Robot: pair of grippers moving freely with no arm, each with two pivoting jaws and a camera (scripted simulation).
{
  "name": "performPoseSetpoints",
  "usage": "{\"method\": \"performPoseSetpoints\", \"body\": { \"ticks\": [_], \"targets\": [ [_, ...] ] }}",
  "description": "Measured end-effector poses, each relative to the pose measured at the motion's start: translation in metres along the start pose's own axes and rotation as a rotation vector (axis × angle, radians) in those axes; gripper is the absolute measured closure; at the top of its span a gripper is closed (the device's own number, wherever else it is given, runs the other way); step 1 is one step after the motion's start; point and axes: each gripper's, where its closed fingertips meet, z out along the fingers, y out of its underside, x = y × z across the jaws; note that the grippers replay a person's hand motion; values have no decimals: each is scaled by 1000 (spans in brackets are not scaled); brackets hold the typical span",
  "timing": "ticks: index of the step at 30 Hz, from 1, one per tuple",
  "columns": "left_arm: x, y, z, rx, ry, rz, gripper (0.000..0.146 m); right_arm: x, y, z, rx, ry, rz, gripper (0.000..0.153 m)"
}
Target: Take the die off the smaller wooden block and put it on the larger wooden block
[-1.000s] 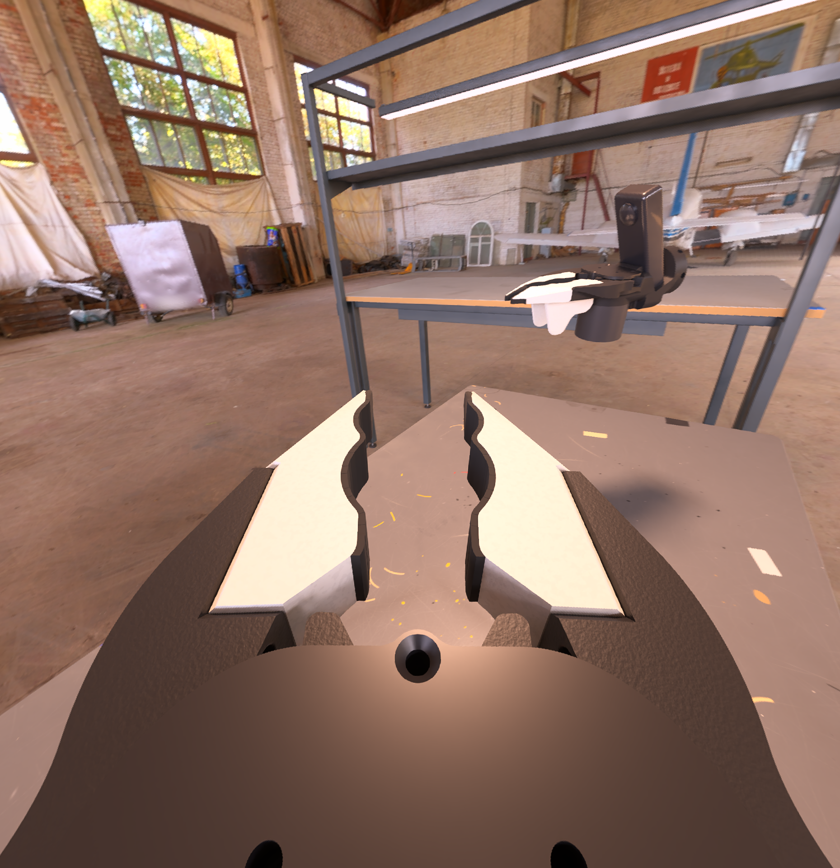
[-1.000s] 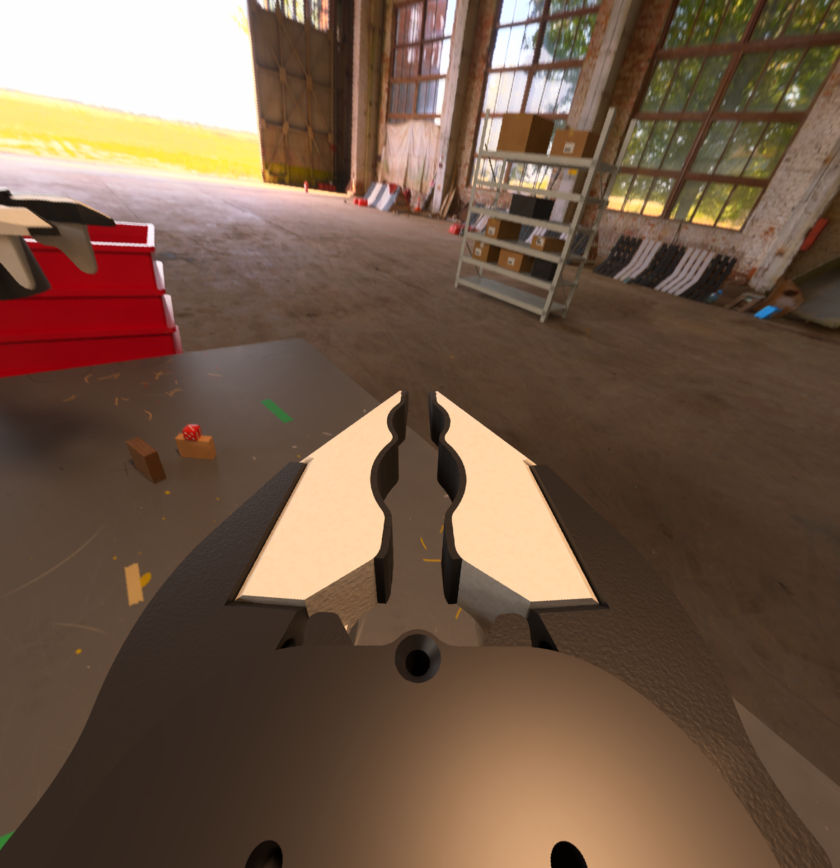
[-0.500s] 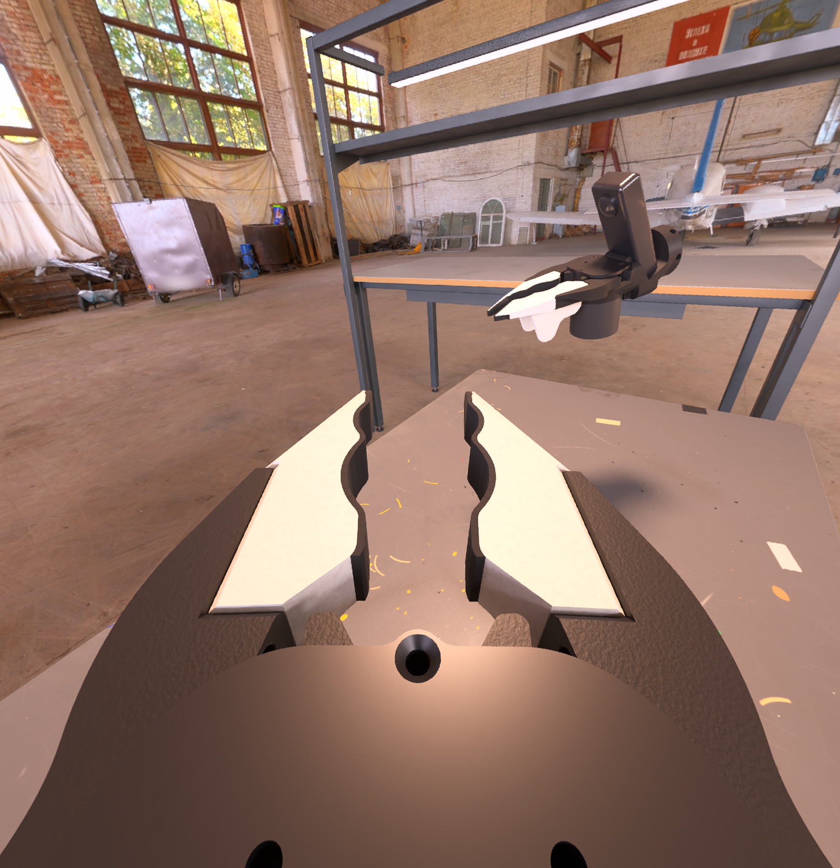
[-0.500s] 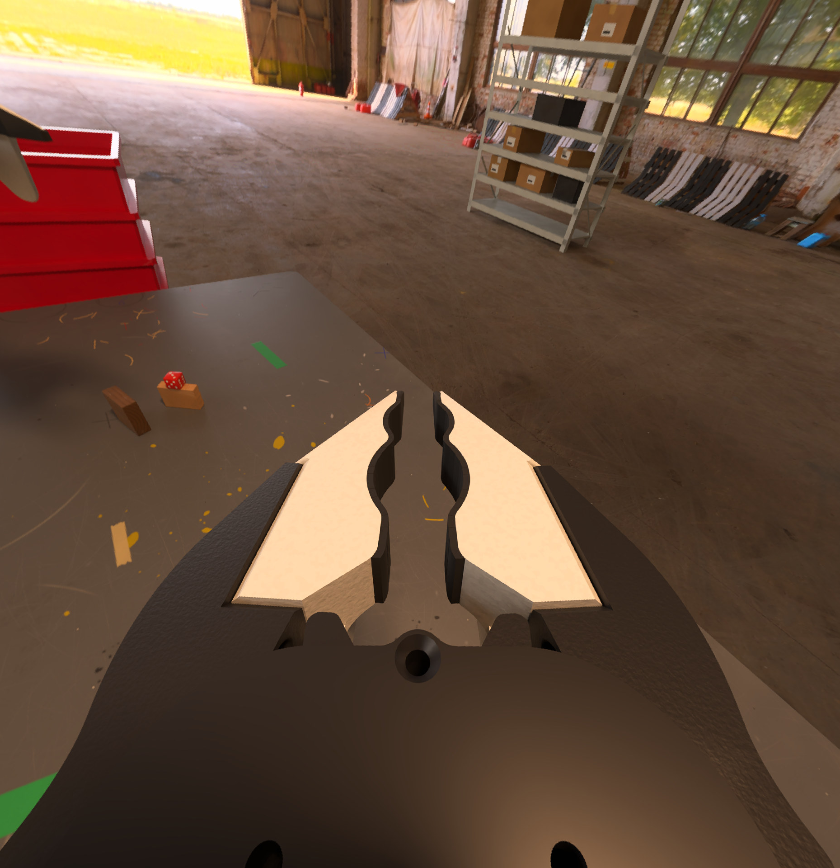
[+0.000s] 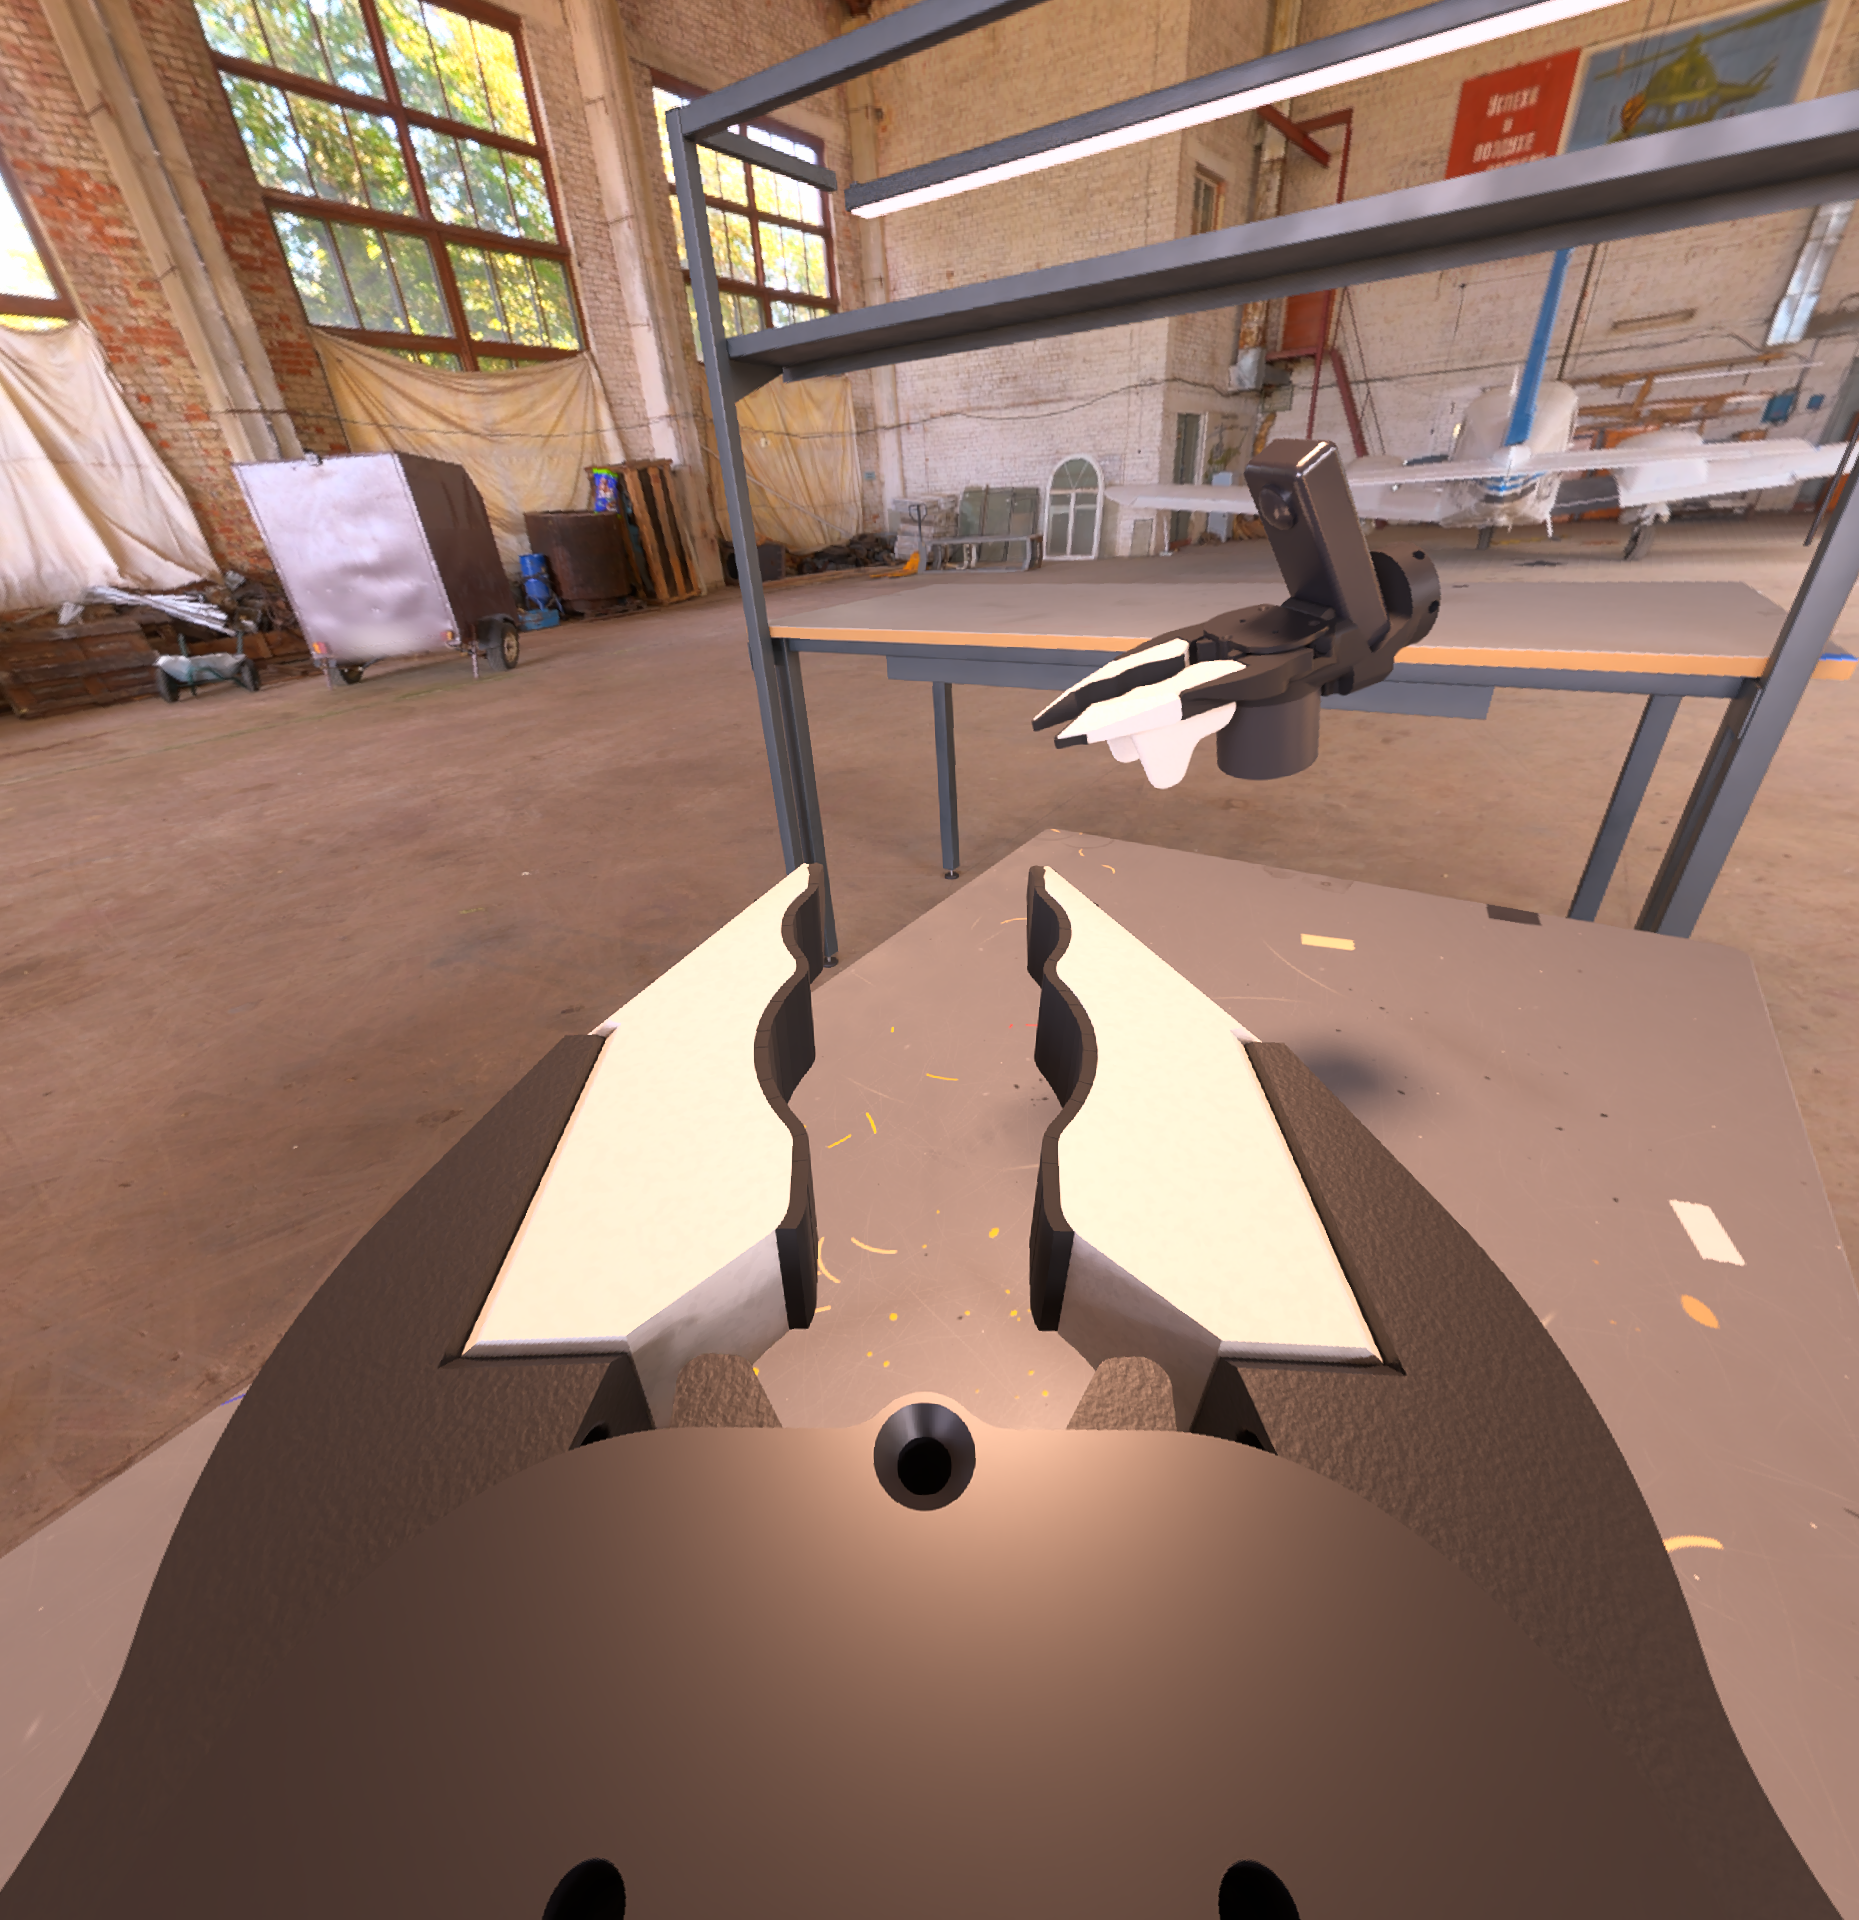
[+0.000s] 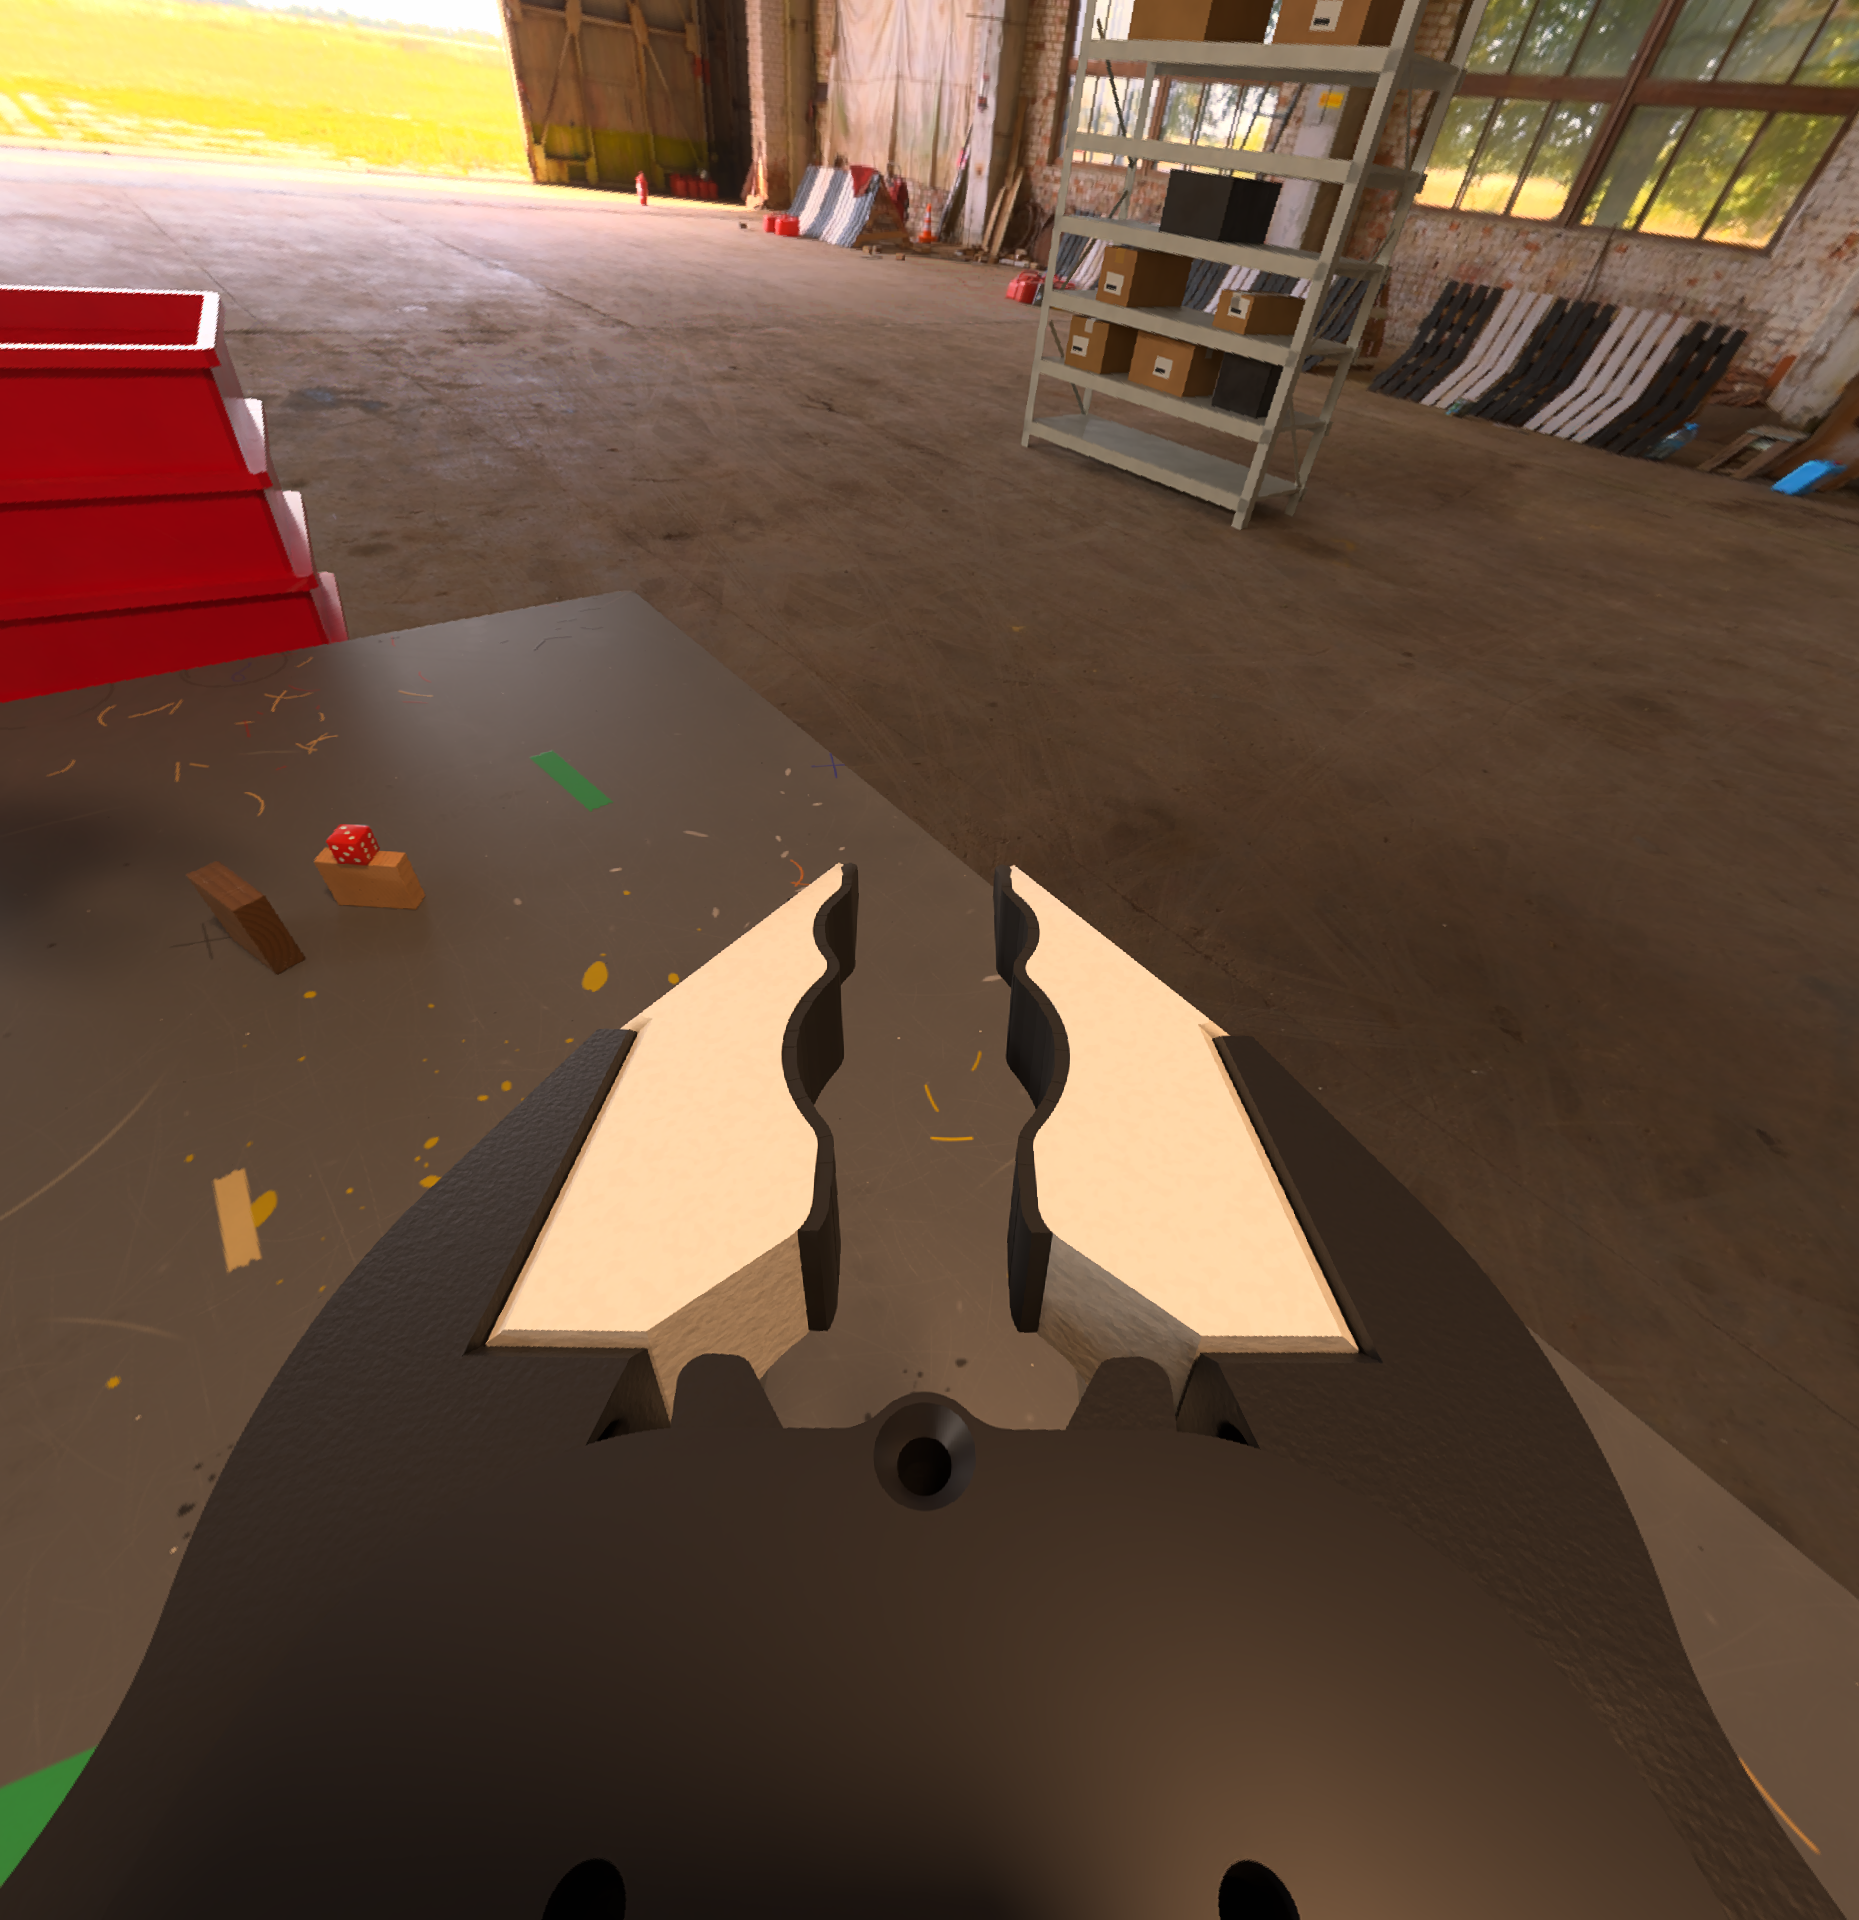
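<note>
- The red die point(image 6: 351, 844) sits on the light block point(image 6: 372, 879), out on the open desk point(image 6: 613, 935) in the right wrist view, nearer the far edge than the near one.
- Just beside it lies a darker block point(image 6: 247, 916), tilted; the two stand apart. Which block is larger is hard to judge from this angle.
- Right gripper point(image 6: 925, 873): fingers spread with nothing between them, above the desk's right edge, well apart from the die.
- Left gripper point(image 5: 923, 878): fingers spread, empty, pointing at a far corner. Die and blocks are out of its view.
- The red bin point(image 6: 125, 488) beyond the far edge is cut off at the frame's left.
</note>
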Motion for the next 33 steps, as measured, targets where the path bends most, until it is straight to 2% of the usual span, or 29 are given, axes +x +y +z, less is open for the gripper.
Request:
{"method": "performPoseSetpoints", "body": {
  "ticks": [5, 16, 21, 33],
  "targets": [
    [0, 4, 4, -14, 12, -6, 107, 9, 4, 5, 2, 18, -8, 126],
    [-4, 9, 6, -33, 18, -24, 107, 31, 22, 2, -71, 130, -135, 121],
    [-5, 7, 4, -27, 11, -16, 107, 26, 9, -4, -9, 126, -147, 120],
    [-33, -3, -22, -18, -141, 34, 107, -1, -14, -5, 93, 49, -140, 120]
  ]
}}
